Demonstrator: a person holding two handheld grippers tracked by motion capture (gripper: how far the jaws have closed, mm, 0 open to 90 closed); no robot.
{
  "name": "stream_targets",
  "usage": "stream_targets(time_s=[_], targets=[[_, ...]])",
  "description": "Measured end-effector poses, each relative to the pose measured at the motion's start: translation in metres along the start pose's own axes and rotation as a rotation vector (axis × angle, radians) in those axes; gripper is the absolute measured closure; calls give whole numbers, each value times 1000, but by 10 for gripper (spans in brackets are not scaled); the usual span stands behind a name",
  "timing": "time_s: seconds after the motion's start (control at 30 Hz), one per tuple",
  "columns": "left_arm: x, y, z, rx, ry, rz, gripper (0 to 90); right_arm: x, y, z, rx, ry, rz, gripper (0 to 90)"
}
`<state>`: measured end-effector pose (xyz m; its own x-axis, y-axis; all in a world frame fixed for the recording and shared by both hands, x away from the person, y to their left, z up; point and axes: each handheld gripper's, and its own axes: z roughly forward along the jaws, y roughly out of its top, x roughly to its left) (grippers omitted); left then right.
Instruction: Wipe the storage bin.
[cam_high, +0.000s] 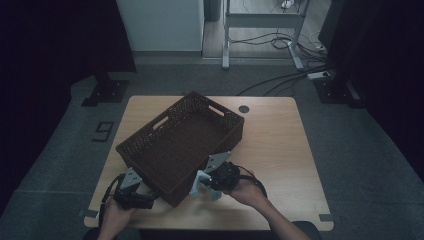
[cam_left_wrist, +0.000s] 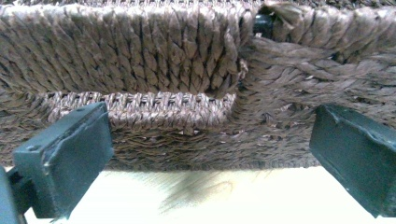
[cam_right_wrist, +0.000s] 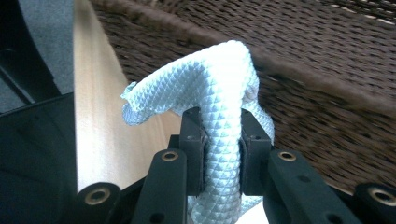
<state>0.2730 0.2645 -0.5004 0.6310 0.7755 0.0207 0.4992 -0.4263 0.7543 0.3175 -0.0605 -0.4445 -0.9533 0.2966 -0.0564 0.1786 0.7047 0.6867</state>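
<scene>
Right gripper view: right gripper (cam_right_wrist: 222, 140) pinches the pale-blue waffle-textured cloth (cam_right_wrist: 219, 84); it might snag on the dark woven wicker basket's (cam_right_wrist: 327, 70) rim. Left gripper (cam_left_wrist: 210, 158) gapes open.

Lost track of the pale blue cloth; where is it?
The cloth is pinched in the right claw, just outside the basket's near right wall.

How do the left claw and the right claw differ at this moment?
The left claw stands open and holds nothing, while the right claw is shut on a pale blue cloth. The left claw faces the basket at its near corner; the right claw is beside the basket's long side. Both are black.
</scene>
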Motion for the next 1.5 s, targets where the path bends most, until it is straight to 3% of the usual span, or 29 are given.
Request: stream_targets(time_s=[0.77, 1.5], targets=[[0, 0, 0, 3, 1, 0, 0, -55, -49, -61, 12, -186, 152, 741], [0, 0, 0, 2, 2, -3, 0, -105, -121, -135, 38, -425, 332, 740]])
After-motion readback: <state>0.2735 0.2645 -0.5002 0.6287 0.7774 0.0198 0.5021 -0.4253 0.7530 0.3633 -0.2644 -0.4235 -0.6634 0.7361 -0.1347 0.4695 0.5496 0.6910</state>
